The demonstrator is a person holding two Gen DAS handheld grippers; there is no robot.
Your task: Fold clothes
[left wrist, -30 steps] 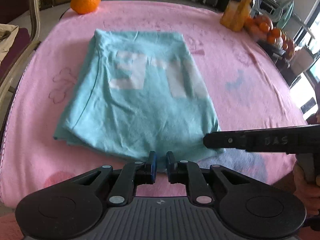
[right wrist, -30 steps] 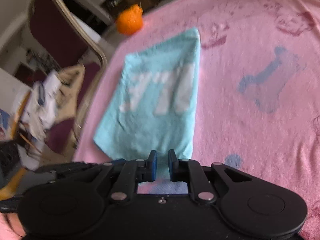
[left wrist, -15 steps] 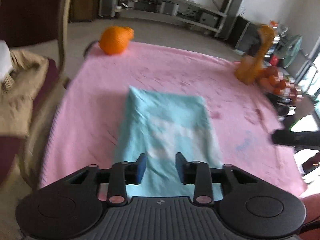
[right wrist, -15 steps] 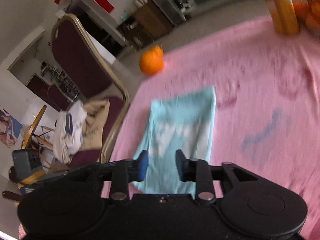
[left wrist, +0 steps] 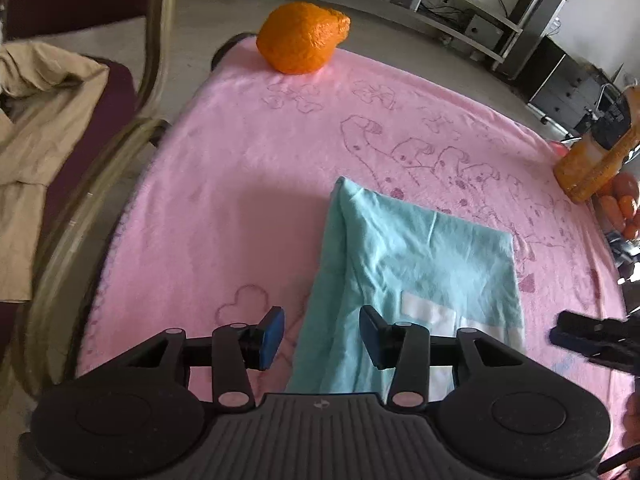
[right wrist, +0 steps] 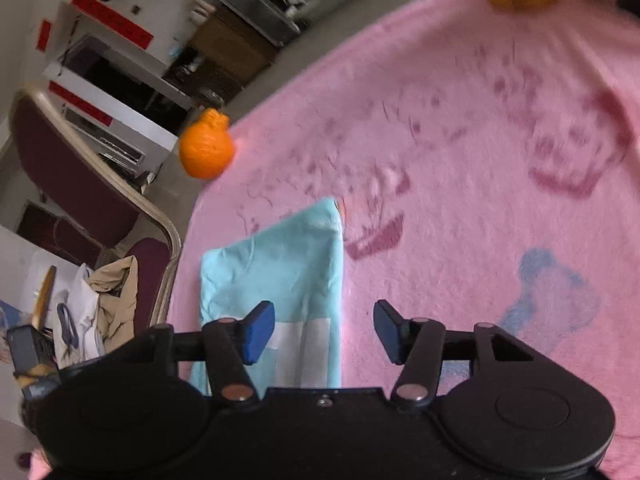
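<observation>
A light blue shirt (left wrist: 416, 276) with a white print lies folded flat on the pink blanket (left wrist: 248, 168). My left gripper (left wrist: 322, 338) hovers over the shirt's left edge, its jaws opening, with nothing pressed between the pads. The same shirt (right wrist: 288, 276) shows in the right wrist view. My right gripper (right wrist: 324, 332) hangs over its right edge, jaws opening too, gripping nothing. The right gripper's black tip (left wrist: 592, 338) pokes in at the right of the left wrist view.
A large orange fruit (left wrist: 302, 38) sits at the blanket's far edge. An orange bottle (left wrist: 596, 164) and small fruits (left wrist: 620, 208) stand at the right. A maroon chair (left wrist: 76, 128) with a beige garment (left wrist: 36, 128) stands left of the table.
Both grippers have let go of the shirt's near edge and opened their jaws. They have pulled back and up, so the shirt now lies lower and smaller in both views.
</observation>
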